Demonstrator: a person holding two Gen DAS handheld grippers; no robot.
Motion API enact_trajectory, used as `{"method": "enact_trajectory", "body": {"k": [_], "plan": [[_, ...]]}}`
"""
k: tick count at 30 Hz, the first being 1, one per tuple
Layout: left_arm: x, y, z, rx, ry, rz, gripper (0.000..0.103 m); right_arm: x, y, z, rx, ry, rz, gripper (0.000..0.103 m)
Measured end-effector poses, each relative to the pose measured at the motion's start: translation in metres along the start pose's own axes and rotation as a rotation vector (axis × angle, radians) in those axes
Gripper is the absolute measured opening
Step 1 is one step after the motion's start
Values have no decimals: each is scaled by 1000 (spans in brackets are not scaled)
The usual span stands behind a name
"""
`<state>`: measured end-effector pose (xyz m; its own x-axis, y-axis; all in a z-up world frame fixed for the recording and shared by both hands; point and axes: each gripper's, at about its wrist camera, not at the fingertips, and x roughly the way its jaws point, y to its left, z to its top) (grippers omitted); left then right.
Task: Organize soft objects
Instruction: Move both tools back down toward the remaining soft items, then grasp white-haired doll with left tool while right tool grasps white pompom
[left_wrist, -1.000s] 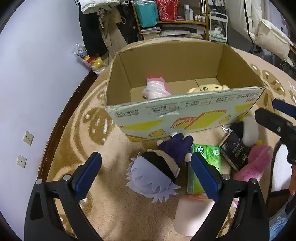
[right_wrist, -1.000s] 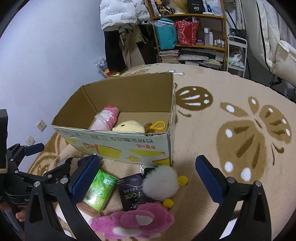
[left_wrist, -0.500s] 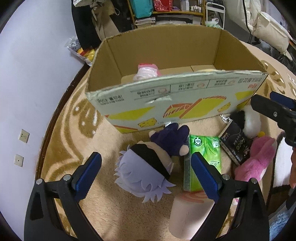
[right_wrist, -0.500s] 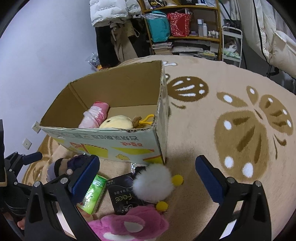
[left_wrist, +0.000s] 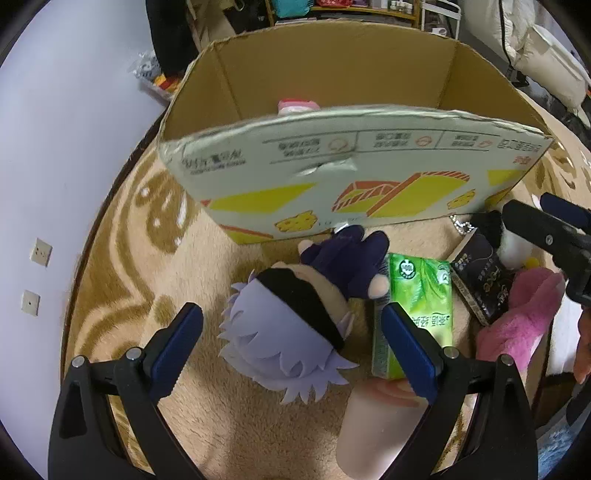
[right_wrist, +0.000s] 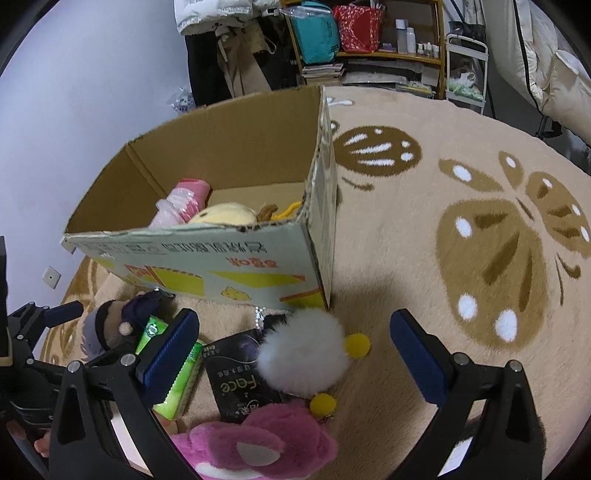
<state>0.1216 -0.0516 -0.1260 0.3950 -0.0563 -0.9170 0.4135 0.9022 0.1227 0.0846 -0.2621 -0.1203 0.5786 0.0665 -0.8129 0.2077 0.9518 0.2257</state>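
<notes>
Left gripper (left_wrist: 291, 345) fingers spread wide, empty, straddling white-haired plush doll (left_wrist: 291, 325) before cardboard box (left_wrist: 354, 184); right gripper (right_wrist: 293, 354) likewise agape above white pompom (right_wrist: 303, 356), ready for boxing.

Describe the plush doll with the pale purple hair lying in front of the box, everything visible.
The plush doll lies on the carpet just before the cardboard box, between the left tool's open fingers but not gripped. Soft fabric: spiky lavender hair, a black band across a beige face, a dark navy body with small beige hands. Its head points toward the camera, body toward the box. One hand rests against the green tissue pack.
</notes>
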Motion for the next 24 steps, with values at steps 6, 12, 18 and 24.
{"method": "enact_trajectory", "body": {"k": [6,12,18,24], "plan": [[8,7,0,-24,27,-6,96,3,0,-2,1,13,-3,103],[12,8,1,-33,42,0,96,5,-5,-2,19,28,0,103],[20,13,3,-51,59,-3,96,8,-10,-2,36,61,-13,103],[28,19,10,-67,65,-8,96,18,-19,-6,87,123,11,89]]}}
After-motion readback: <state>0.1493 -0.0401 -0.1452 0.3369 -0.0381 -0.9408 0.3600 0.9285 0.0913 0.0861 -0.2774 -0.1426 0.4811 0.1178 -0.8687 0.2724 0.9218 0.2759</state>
